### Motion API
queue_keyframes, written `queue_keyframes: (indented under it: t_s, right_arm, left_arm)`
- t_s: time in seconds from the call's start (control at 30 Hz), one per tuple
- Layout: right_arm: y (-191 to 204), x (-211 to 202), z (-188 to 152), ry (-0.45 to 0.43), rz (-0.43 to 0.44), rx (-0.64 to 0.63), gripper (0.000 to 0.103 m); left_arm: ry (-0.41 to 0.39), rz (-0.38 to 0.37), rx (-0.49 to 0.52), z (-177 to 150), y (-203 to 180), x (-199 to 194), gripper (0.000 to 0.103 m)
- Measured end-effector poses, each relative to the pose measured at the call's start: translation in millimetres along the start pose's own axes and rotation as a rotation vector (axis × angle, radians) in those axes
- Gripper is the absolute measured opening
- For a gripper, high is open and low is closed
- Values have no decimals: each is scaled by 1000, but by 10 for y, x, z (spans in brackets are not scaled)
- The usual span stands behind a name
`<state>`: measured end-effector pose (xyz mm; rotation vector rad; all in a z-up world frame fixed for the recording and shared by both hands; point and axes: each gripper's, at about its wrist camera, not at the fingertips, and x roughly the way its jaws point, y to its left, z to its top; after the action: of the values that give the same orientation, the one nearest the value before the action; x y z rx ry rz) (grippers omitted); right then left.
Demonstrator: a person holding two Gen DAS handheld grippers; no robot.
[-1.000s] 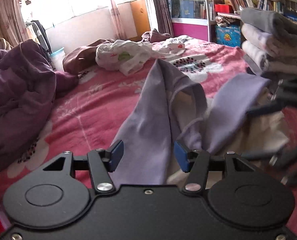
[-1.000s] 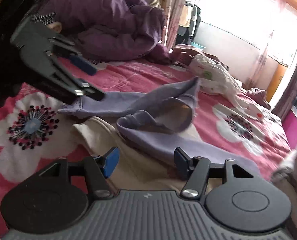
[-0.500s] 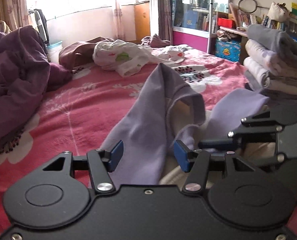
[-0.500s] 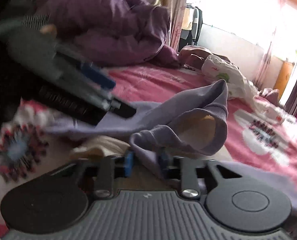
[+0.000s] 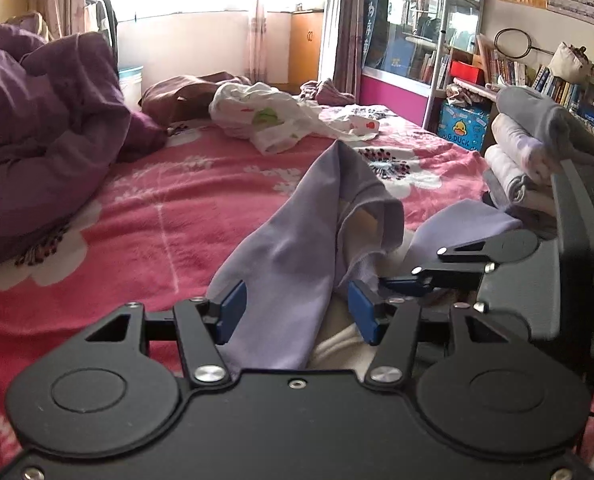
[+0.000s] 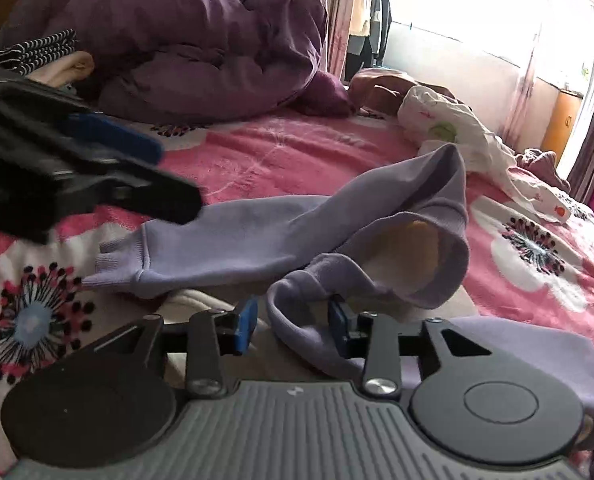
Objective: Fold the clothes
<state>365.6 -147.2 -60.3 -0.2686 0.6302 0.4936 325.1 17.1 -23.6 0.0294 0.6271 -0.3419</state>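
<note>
Lilac top (image 6: 257, 236) lies crumpled on the bed (image 6: 289, 152), partly over a cream garment (image 6: 193, 300). One sleeve runs left, its cuff (image 6: 121, 260) flat on the pink floral cover. Neck opening stands up in the middle, yellowish lining visible inside.

My right gripper (image 6: 291, 322) has a thick roll of the lilac fabric between its blue pads. Right pad touches the cloth, but there is a gap at the left pad, so the pads are not both pressing; the jaws stand fairly narrow, not clamped.

My left gripper (image 5: 297, 312) stands open, about half wide. A band of the lilac top (image 5: 297, 248) runs up between its pads, loose, with space on both sides. In the right wrist view the left gripper (image 6: 137, 172) is blurred, hovering over the sleeve near the cuff; cannot tell if it touches.

In the left wrist view the right gripper (image 5: 437, 276) sits just right of mine, low at the cloth.

Purple duvet (image 5: 37, 140) heaped along the bed's left side. White printed garment (image 5: 273, 120) and brown cloth (image 5: 185, 96) at the far end. Folded stack (image 5: 537, 152) at the bed's right edge, grey on top.
</note>
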Motion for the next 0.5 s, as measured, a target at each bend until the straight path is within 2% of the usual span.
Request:
queue_keyframes:
  t_s: [0.03,0.1,0.33,0.5]
  right_arm:
    - [-17,-15,-3,-11,0,15,8]
    - [-36,-106,-17,-39,8,31,6]
    - [105,-739,-107,-102,73,-67,6]
    - [366,-1256,-337,-75,136,-215,6]
  left_arm:
    - [4,-3,-11,-25,20,-26,56]
    - [8,-14,-35,-78,54,-89,56]
    - [22,-69,-94,-244,-44,-384,56]
    - [41,-113,-121,-437,-240,-671,56]
